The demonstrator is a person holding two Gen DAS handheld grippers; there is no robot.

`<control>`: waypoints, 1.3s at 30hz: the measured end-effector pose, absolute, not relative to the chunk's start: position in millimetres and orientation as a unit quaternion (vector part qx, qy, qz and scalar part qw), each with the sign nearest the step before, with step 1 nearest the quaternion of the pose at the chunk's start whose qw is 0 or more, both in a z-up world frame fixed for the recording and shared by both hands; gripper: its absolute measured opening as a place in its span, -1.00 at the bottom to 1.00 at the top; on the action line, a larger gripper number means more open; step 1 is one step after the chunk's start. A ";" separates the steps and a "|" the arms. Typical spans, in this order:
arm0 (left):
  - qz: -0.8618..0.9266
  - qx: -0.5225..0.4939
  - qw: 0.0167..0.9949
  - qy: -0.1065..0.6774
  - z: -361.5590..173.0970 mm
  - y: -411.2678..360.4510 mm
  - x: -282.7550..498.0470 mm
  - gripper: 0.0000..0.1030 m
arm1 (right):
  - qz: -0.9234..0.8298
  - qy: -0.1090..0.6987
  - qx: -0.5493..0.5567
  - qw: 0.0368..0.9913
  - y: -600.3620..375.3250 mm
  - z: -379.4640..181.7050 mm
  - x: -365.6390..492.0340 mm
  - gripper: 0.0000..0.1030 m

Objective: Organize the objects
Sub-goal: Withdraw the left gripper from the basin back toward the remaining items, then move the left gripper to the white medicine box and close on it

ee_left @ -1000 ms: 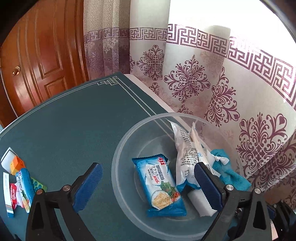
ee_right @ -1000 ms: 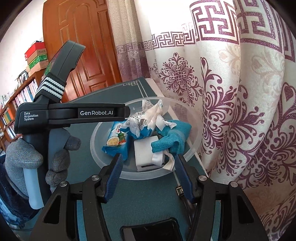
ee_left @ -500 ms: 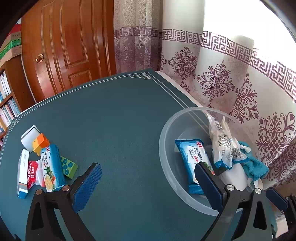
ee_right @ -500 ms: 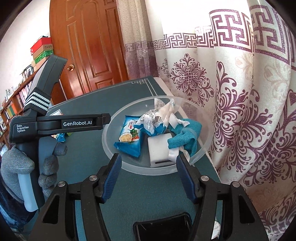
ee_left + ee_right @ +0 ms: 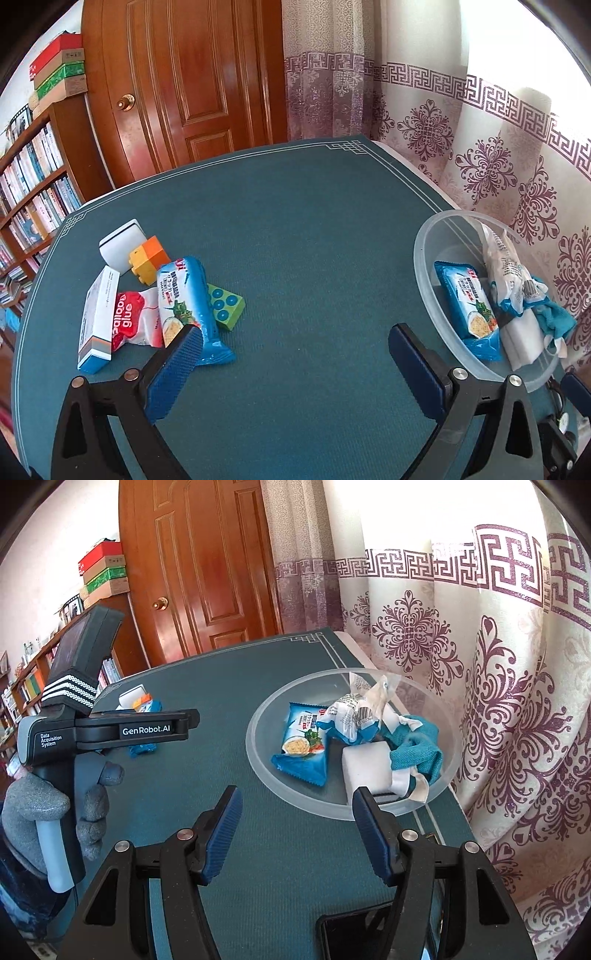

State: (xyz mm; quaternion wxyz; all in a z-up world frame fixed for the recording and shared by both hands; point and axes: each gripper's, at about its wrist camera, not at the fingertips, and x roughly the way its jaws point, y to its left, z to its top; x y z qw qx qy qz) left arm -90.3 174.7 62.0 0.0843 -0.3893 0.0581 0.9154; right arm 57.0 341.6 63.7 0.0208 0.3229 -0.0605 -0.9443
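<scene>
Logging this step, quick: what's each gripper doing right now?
Left gripper: open, holding nothing.
Right gripper: open, holding nothing; jaws have just been opening.

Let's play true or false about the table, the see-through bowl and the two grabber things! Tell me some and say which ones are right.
1. The clear bowl holds a blue snack packet. True.
2. The left gripper is squeezing a toy block. False: its fingers are wide apart with nothing between them.
3. A green block lies on the table, outside the bowl. True.
4. The bowl is turned upside down. False: it sits open side up, with a teal cloth and a white block inside.
5. The right gripper carries a packet. False: it is open and carries nothing.
</scene>
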 end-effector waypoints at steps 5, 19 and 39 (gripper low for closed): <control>0.916 -0.393 0.068 0.045 60.1 154.1 -92.8 0.99 | -0.940 -0.056 0.334 0.038 324.6 57.6 52.6 0.24; 0.919 -0.392 0.028 0.009 55.1 87.7 -96.6 0.99 | -0.924 -0.049 0.374 0.068 282.1 33.4 30.5 0.27; 0.907 -0.414 -0.028 -0.065 35.8 -13.1 -130.0 0.99 | -0.911 -0.022 0.406 0.077 246.0 11.6 12.7 0.28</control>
